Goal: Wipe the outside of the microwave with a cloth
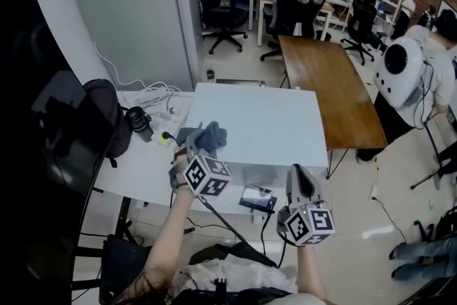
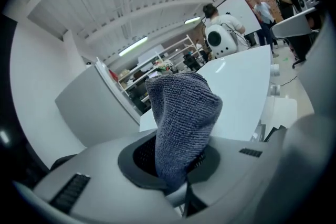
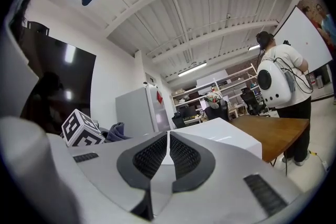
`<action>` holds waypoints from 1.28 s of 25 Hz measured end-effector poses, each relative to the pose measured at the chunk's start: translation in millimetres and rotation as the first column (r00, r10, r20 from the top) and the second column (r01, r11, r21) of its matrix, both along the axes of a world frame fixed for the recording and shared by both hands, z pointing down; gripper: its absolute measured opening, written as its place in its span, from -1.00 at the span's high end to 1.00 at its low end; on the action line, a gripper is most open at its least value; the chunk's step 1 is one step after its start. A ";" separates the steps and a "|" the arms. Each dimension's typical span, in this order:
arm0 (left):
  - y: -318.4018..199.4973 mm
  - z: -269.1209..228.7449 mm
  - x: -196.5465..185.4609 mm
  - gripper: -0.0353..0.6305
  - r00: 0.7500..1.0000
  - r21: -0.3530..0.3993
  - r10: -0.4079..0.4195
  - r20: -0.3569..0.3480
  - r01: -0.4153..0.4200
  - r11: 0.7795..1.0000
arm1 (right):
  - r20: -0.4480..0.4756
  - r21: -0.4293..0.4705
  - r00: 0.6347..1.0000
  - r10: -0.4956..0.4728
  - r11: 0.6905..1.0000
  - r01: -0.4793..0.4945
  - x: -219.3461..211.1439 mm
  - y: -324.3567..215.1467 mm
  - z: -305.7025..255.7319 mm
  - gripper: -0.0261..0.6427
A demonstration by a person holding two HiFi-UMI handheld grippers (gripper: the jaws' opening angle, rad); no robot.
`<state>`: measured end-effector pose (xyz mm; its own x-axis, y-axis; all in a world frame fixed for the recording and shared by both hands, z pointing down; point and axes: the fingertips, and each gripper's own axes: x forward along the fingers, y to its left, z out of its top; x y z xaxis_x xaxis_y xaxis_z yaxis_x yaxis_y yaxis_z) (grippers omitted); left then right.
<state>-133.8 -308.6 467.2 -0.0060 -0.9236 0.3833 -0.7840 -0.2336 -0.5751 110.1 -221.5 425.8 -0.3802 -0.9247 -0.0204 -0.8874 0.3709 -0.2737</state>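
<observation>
The white microwave (image 1: 264, 126) stands on a white table, and I look down on its top. My left gripper (image 1: 197, 148) is at its near left corner, shut on a blue-grey cloth (image 1: 206, 136) bunched over that corner. In the left gripper view the cloth (image 2: 181, 113) sticks up from between the jaws of that gripper (image 2: 173, 160), with the microwave top (image 2: 241, 89) behind it. My right gripper (image 1: 299, 178) hovers by the near right corner. In the right gripper view that gripper (image 3: 168, 157) has its jaws shut with nothing between them, and the microwave (image 3: 223, 136) lies beyond.
A brown wooden table (image 1: 335, 82) stands to the right of the microwave, a grey cabinet (image 1: 139, 25) to the back left. A black bag (image 1: 107, 118), a lens and cables lie on the left. A person with a white backpack (image 1: 410, 68) stands at the right.
</observation>
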 end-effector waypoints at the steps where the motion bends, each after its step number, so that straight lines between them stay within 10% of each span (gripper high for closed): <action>1: -4.9 -7.7 5.6 0.74 1.000 0.020 0.011 0.007 -0.011 1.000 | 0.001 0.003 1.000 0.003 1.000 -0.003 0.2 0.3 -1.2 0.83; 5: -35.3 -46.0 89.8 0.74 0.983 0.095 0.182 0.022 -0.183 0.978 | 0.005 0.017 0.999 0.050 0.999 -0.051 16.0 -0.1 -1.3 0.83; 10: -62.2 -40.1 237.6 0.74 0.900 0.032 0.431 0.063 -0.434 0.900 | 0.023 -0.008 0.987 0.157 0.988 -0.157 61.3 9.0 5.8 0.83; 17: -68.8 -8.0 307.2 0.74 0.847 -0.070 0.526 0.083 -0.521 0.851 | 0.028 -0.019 0.977 0.213 0.977 -0.212 85.2 16.9 7.5 0.83; 23: -72.3 12.5 301.6 0.74 0.840 -0.146 0.522 0.148 -0.504 0.852 | 0.016 -0.029 0.985 0.173 0.985 -0.172 67.9 11.8 12.0 0.83; 32: -97.1 16.5 151.8 0.74 0.910 -0.179 0.303 0.283 -0.260 0.949 | 0.020 -0.023 0.996 0.086 0.996 -0.086 30.7 0.5 3.6 0.83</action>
